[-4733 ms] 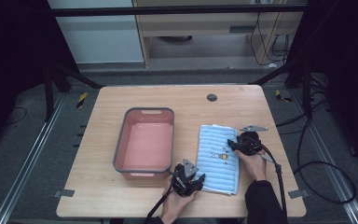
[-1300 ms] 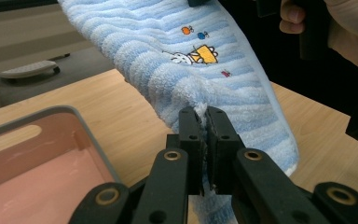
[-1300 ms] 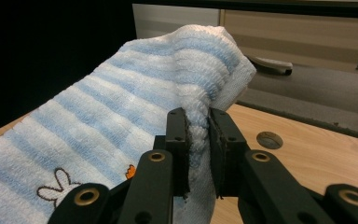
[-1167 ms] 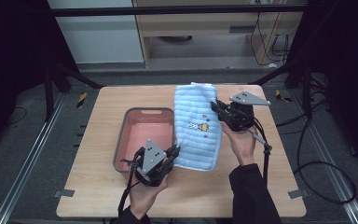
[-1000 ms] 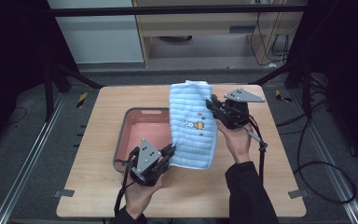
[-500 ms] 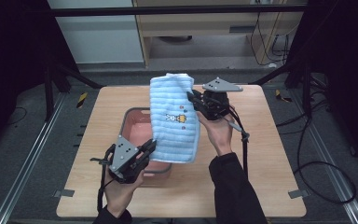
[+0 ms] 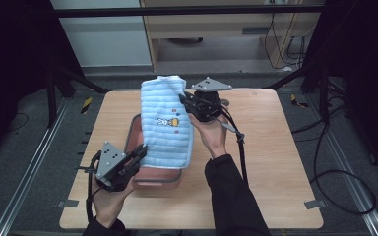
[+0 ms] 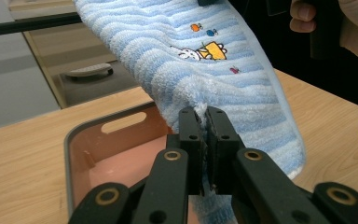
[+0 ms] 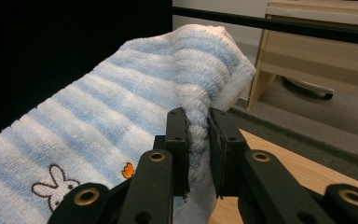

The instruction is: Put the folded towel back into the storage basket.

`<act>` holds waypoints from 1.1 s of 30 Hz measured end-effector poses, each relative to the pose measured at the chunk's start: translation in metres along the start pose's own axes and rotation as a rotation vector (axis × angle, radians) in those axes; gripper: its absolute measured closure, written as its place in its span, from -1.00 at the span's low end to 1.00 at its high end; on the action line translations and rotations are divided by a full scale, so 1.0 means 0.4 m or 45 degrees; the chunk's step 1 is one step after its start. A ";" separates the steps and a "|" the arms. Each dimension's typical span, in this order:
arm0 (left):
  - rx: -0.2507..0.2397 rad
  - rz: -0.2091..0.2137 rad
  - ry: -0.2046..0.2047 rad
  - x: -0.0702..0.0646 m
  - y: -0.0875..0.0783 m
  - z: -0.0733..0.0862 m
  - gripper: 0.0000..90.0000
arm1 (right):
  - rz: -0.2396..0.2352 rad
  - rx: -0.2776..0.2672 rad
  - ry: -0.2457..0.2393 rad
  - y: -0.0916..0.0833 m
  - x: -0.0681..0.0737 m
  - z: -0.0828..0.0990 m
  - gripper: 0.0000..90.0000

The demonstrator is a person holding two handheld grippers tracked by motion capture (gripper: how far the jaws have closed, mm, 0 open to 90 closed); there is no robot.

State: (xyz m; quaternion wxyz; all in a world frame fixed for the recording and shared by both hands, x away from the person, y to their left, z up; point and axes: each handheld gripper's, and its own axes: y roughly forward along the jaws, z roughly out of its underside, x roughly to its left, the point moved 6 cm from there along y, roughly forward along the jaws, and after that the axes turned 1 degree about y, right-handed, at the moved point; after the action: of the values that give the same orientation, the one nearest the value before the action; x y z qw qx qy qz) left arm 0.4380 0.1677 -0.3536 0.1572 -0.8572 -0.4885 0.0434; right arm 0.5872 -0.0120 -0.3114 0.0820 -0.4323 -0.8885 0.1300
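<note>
A blue-and-white striped towel (image 7: 167, 123) with a small rabbit picture hangs lifted over the pink tray (image 7: 160, 176). My right gripper (image 7: 184, 101) is shut on its upper far edge, held high above the table; in the right gripper view the jaws pinch a bunched fold of the towel (image 9: 135, 116) at my right gripper (image 9: 196, 122). My left gripper (image 7: 140, 152) is shut on the towel's lower near corner, low beside the tray. In the left gripper view my left gripper (image 8: 204, 120) clamps the towel (image 8: 214, 60) above the tray (image 8: 70, 154).
The wooden table (image 7: 275, 157) has bare room on the right half and along the front edge. A small dark hole sits near the far edge behind the right gripper. Cables (image 7: 236, 142) trail from both grippers. Black frame rails stand around the table.
Both grippers have carried the towel leftward, from the table's right half to over the pink tray. The right gripper has risen slightly; the left has shifted to the tray's near left corner.
</note>
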 end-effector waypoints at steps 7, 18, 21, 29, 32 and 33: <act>0.023 -0.030 -0.020 0.046 -0.007 0.036 0.90 | -0.021 0.026 -0.005 0.040 0.025 0.008 0.76; 0.092 -0.060 -0.043 0.082 0.019 0.096 0.90 | -0.026 0.076 -0.013 0.105 0.048 0.045 0.76; 0.114 -0.066 -0.039 0.088 0.028 0.114 0.90 | -0.026 0.095 -0.005 0.128 0.050 0.066 0.76; 0.162 -0.062 -0.042 0.092 0.053 0.150 0.90 | -0.020 0.128 0.002 0.154 0.046 0.105 0.76; 0.172 -0.059 -0.050 0.094 0.061 0.165 0.90 | -0.018 0.144 0.007 0.163 0.045 0.120 0.76; 0.180 -0.057 -0.051 0.095 0.063 0.171 0.90 | -0.019 0.146 0.010 0.166 0.045 0.124 0.76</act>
State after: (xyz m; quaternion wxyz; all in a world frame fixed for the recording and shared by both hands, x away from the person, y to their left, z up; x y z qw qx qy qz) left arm 0.4630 0.2035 -0.4231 0.2085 -0.8318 -0.5063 0.0913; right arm 0.6130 0.0335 -0.3780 0.1111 -0.4206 -0.8826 0.1783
